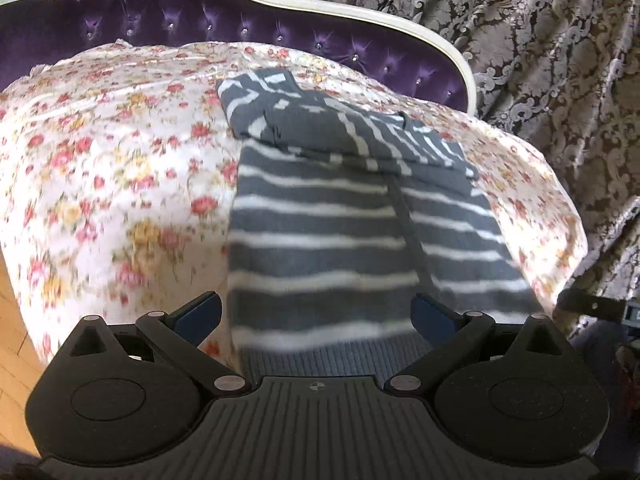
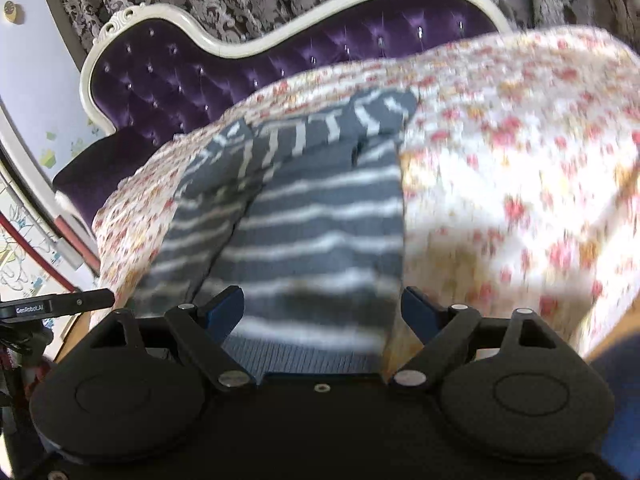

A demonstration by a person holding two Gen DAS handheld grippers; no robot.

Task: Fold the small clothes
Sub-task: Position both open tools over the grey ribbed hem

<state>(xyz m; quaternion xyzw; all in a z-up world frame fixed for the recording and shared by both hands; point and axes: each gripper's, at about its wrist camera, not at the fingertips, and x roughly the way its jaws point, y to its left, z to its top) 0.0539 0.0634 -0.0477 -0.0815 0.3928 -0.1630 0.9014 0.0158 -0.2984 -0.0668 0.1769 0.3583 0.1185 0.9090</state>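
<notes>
A small grey sweater with white stripes [image 1: 340, 220] lies flat on a floral sheet [image 1: 120, 160], both sleeves folded across its upper part, its ribbed hem toward me. My left gripper [image 1: 318, 314] is open, its blue pads either side of the hem's left half, just above it. In the right wrist view the same sweater [image 2: 312, 224] lies ahead; my right gripper [image 2: 322, 308] is open over the hem's right corner. Neither holds cloth. Both views are blurred.
The floral sheet [image 2: 520, 160] covers a purple tufted sofa [image 1: 160, 12] with a white frame [image 2: 240, 46]. Patterned curtains [image 1: 540, 40] hang behind. Wooden floor [image 1: 12, 340] shows at the left. The other gripper's black body [image 2: 60, 304] shows at the left edge.
</notes>
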